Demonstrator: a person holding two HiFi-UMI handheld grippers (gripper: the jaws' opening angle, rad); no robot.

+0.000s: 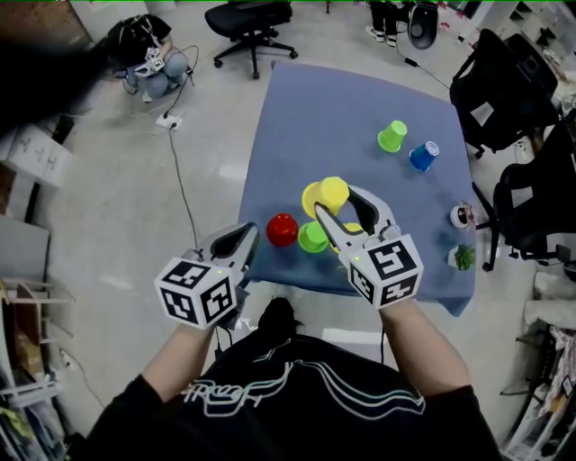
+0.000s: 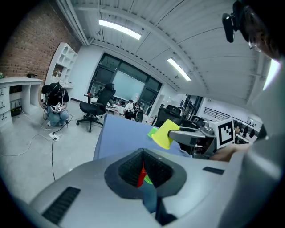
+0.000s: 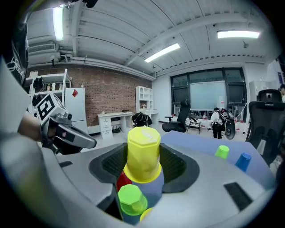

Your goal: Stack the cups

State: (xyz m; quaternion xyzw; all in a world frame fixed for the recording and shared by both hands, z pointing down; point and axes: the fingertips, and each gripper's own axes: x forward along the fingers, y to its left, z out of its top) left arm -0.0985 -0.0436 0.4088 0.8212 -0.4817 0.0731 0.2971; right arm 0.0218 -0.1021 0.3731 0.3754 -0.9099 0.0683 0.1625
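Left gripper [image 1: 249, 232]: near table edge, left of the cups. Jaws all but together, only a thin slit between the pads, nothing in it. Touching nothing.

Right gripper [image 1: 334, 199]: jaws wide, clamped on 1 yellow plastic cup [image 3: 143, 153], with a pad on each side of its wall. The cup is mouth-down, closed base up and tilted, and is held off the blue-cloth table [image 1: 297, 117] over the near cluster.

Cup count, near to far:
- Red plastic cup [image 1: 282, 229]: 1, inverted on the cloth near the front edge, between the two grippers.
- Green plastic cup [image 1: 312, 237]: 1, inverted, just beside the red one on its right, below the held yellow cup.
- Second bit of yellow [image 3: 145, 215]: shows low under the right gripper and looks like another yellow cup. Mostly hidden, can't confirm.
- Far green plastic cup [image 1: 391, 136]: 1, well apart from the near group, toward the far right of the table.
- Blue plastic cup [image 1: 423, 157]: 1, just right of the far green one, not touching.

Totals: green 2, red 1, blue 1, yellow 1 certain plus 1 partial.

Other items on the right table edge: 1 small white round object [image 1: 462, 215] and 1 small green potted plant [image 1: 463, 257].

Beyond the far end of the table: 1 black swivel chair [image 1: 252, 22] on the floor.
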